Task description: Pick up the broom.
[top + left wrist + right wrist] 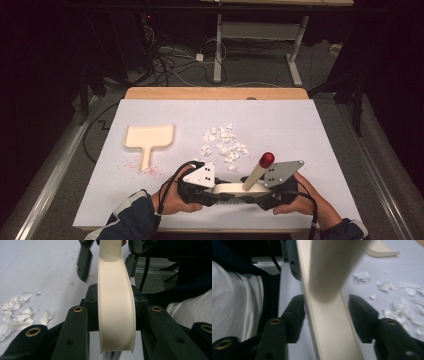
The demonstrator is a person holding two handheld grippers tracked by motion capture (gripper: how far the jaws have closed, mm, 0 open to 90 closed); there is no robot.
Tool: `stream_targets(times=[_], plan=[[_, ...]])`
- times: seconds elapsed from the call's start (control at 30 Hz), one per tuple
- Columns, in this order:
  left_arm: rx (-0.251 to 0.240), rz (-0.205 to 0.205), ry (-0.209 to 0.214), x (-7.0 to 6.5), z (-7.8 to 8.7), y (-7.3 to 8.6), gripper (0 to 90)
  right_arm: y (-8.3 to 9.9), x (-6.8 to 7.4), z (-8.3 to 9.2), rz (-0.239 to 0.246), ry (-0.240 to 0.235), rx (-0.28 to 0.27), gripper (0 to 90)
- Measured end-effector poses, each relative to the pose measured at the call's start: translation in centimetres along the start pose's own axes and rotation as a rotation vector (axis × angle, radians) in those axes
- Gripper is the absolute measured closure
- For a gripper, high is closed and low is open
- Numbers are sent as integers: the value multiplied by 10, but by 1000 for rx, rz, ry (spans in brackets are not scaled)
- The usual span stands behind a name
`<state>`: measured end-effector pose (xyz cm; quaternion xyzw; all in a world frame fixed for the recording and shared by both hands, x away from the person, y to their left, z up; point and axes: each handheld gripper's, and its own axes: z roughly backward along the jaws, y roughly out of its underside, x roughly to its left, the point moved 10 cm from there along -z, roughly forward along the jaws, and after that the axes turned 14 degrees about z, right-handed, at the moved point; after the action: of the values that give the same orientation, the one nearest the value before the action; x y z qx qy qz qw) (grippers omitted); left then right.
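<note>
Both grippers hold the cream plastic brush with red-tipped handle (252, 181) at the tabletop's (300, 130) near edge; left gripper (212, 190) fingers clamp its head; right gripper (265, 192) fingers straddle it, contact unclear; presumably steadying before sweeping white paper scraps (225, 145) toward the cream dustpan (149, 137).

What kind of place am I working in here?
Probably a lab or recording workshop, not a home: a white-topped work table ringed by black curtains, loose cables on the grey floor, and a height-adjustable metal desk frame behind.
</note>
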<state>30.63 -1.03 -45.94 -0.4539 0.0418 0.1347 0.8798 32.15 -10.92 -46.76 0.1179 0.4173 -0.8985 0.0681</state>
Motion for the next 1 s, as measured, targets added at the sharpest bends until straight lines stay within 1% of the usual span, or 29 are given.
stream_targets(times=[0.07, 0.1, 0.13, 0.17, 0.2, 0.23, 0.27, 0.3, 0.33, 0.37, 0.43, 0.47, 0.5, 0.53, 0.57, 0.6, 0.63, 0.67, 0.7, 0.73, 0.77, 0.83, 0.87, 0.9, 0.93, 0.97, 1.0], plan=[[6, 1, 19, 0, 0, 1, 660, -1, 3, -3, 8, -16, -6, 580], [0, 7, 28, 0, 0, 1, 656, -2, 4, -3, 9, -30, -12, 611], [-10, 8, 28, 1, 1, 1, 647, -2, 5, -3, 10, -32, -17, 633], [-33, 18, 25, 3, 3, -2, 641, -3, 4, -2, 4, -28, -23, 635], [-33, 18, 25, 3, 3, -2, 625, -3, 4, -2, -5, -28, -30, 647], [-48, 19, -22, 8, 6, -3, 581, -4, 4, -2, -3, -26, -32, 668], [-57, 27, -35, 10, 9, -4, 549, -4, 4, -1, -6, -15, -21, 672], [-57, 27, -35, 10, 9, -4, 540, -4, 4, -1, -6, -15, -21, 672], [-62, 18, -91, 17, 16, -2, 530, -3, 0, 0, 0, 19, 5, 673], [-70, 19, -126, 21, 20, -2, 520, -2, -2, 2, -16, 32, 6, 673], [-76, 16, -162, 28, 30, 1, 510, 0, -7, 5, -35, 62, 13, 673], [-90, 24, -185, 32, 36, 2, 494, 2, -10, 6, -41, 77, 17, 673], [-90, 24, -185, 32, 36, 2, 465, 4, -13, 8, -53, 91, 22, 673], [-100, 35, -207, 36, 42, 3, 450, 5, -16, 9, -57, 101, 26, 673], [-111, 44, -247, 42, 54, 8, 440, 6, -18, 11, -64, 114, 26, 674], [-111, 44, -247, 42, 54, 8, 424, 6, -21, 13, -77, 129, 24, 673], [-124, 55, -305, 49, 67, 13, 404, 6, -23, 15, -88, 139, 23, 673], [-124, 55, -305, 49, 67, 13, 390, 6, -23, 15, -88, 139, 23, 673], [-136, 69, -330, 52, 73, 16, 378, 7, -27, 20, -96, 166, 20, 673], [-148, 90, -348, 55, 79, 20, 375, 7, -29, 22, -108, 182, 20, 674], [-158, 107, -367, 59, 85, 24, 375, 7, -29, 22, -108, 182, 20, 674], [-174, 137, -399, 63, 96, 33, 365, 8, -32, 26, -116, 200, 20, 674], [-178, 148, -414, 65, 100, 38, 352, 8, -33, 29, -124, 216, 20, 674], [-182, 161, -426, 67, 103, 43, 344, 9, -33, 31, -122, 221, 22, 674], [-181, 171, -449, 69, 107, 49, 344, 9, -33, 31, -122, 221, 22, 674], [-181, 173, -478, 71, 110, 53, 336, 10, -34, 33, -124, 235, 31, 674], [-181, 177, -495, 72, 112, 56, 325, 11, -36, 34, -127, 247, 41, 674]])
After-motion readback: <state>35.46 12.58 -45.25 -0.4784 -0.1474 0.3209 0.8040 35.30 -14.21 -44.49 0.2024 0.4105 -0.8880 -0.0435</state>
